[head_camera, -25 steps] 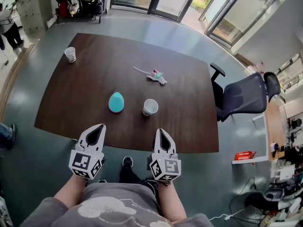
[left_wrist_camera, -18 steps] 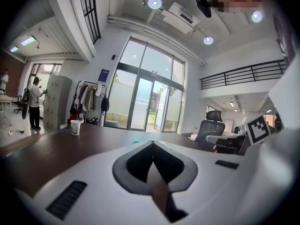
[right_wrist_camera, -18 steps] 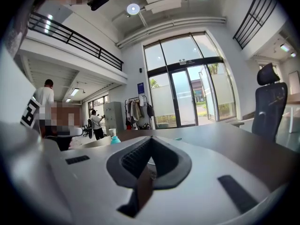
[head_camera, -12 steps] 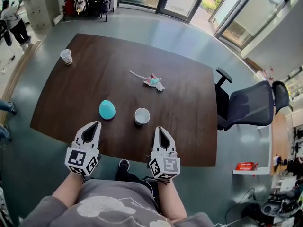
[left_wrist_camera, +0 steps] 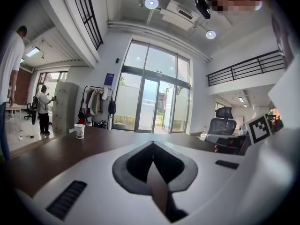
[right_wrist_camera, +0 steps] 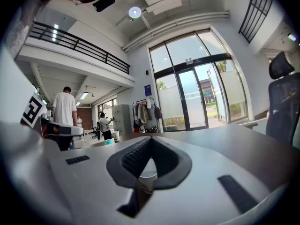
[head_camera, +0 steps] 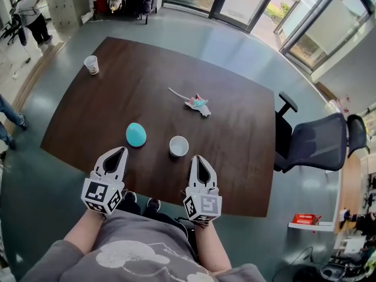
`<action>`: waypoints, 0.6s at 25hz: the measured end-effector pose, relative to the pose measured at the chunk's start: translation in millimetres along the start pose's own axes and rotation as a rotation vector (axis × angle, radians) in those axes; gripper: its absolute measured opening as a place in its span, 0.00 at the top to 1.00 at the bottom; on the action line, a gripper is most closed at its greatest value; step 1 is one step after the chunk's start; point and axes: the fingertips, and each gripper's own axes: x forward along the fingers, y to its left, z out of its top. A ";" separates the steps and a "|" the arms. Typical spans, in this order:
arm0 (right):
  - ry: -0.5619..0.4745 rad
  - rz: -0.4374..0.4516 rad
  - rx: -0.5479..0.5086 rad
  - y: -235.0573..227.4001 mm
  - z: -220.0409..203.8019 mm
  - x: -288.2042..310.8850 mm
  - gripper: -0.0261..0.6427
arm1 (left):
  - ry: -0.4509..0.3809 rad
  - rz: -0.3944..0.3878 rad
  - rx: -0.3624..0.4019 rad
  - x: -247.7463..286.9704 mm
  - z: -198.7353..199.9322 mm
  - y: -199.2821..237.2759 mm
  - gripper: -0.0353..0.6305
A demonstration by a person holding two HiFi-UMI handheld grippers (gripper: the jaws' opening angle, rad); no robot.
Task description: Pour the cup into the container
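Note:
A white paper cup (head_camera: 178, 146) stands upright near the front of the dark table (head_camera: 235, 140). A teal egg-shaped container (head_camera: 136, 134) sits just to its left. My right gripper (head_camera: 197, 160) is shut and empty over the table's front edge, a little short of the cup and to its right. In the right gripper view the cup (right_wrist_camera: 147, 179) shows low behind the closed jaws of the right gripper (right_wrist_camera: 151, 138), with the teal container (right_wrist_camera: 108, 142) further left. My left gripper (head_camera: 120, 152) is shut and empty, just short of the container. The left gripper (left_wrist_camera: 153, 142) faces across the table.
A second paper cup (head_camera: 91, 64) stands at the far left corner, also seen as the far cup (left_wrist_camera: 79, 131). A crumpled wrapper (head_camera: 197, 103) lies mid-table. An office chair (head_camera: 311, 140) stands at the right. People (head_camera: 29, 13) stand at the far left.
Both grippers have drawn closer to the cup and the teal container and now hang over the table's front edge. Both have stayed shut and empty.

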 end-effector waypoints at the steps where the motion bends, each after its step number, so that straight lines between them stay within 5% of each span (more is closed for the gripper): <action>1: -0.006 -0.003 -0.008 0.1 1.6 -1.1 0.98 | 0.003 -0.004 0.004 0.0 -0.2 0.4 0.94; 15: 0.066 -0.080 -0.061 7.7 -28.5 10.3 0.98 | 0.055 -0.070 0.020 29.9 -23.8 30.2 0.94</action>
